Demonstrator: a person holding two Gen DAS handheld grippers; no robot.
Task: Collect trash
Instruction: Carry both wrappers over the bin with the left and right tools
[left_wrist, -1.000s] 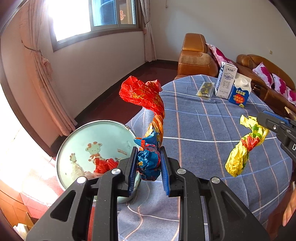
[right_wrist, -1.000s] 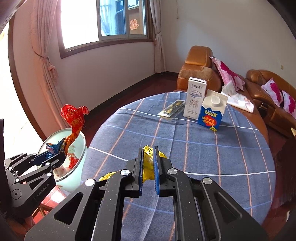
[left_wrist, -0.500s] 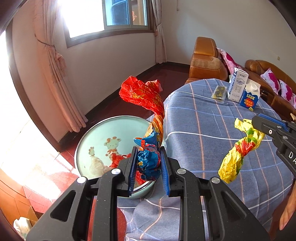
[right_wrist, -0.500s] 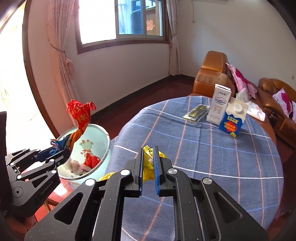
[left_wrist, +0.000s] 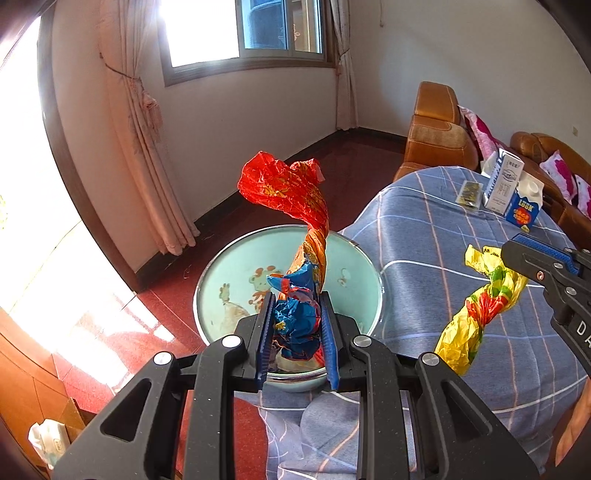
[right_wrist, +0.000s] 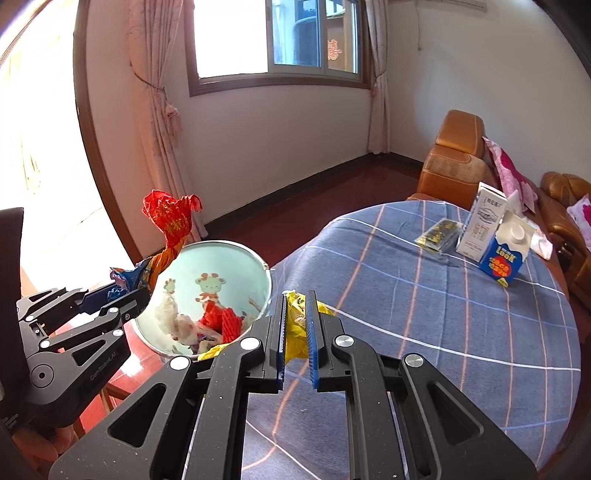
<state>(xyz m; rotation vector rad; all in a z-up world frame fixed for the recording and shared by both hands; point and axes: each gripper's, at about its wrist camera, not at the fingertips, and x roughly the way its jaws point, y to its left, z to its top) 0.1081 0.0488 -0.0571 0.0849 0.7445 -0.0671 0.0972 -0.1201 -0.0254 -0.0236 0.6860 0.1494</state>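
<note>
Table (right_wrist: 443, 332) with the blue plaid cloth is filling the right of both views, and the mint bin (left_wrist: 236, 266) is sitting lower centre just beside it. Left gripper (left_wrist: 295, 332) is clamping the red-and-blue wrapper (left_wrist: 288, 192) over the bin, right gripper (right_wrist: 297, 328) is pinching the yellow wrapper (left_wrist: 476, 310) over the table edge.

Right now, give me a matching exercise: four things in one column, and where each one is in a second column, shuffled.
Things:
1. red and blue wrapper
2. yellow wrapper
3. blue carton
4. crumpled red scrap

Places:
A. inside the bin
B. standing on the table
C. clamped in the left tool
D. clamped in the right tool

Pairs: 1-C, 2-D, 3-B, 4-A
</note>
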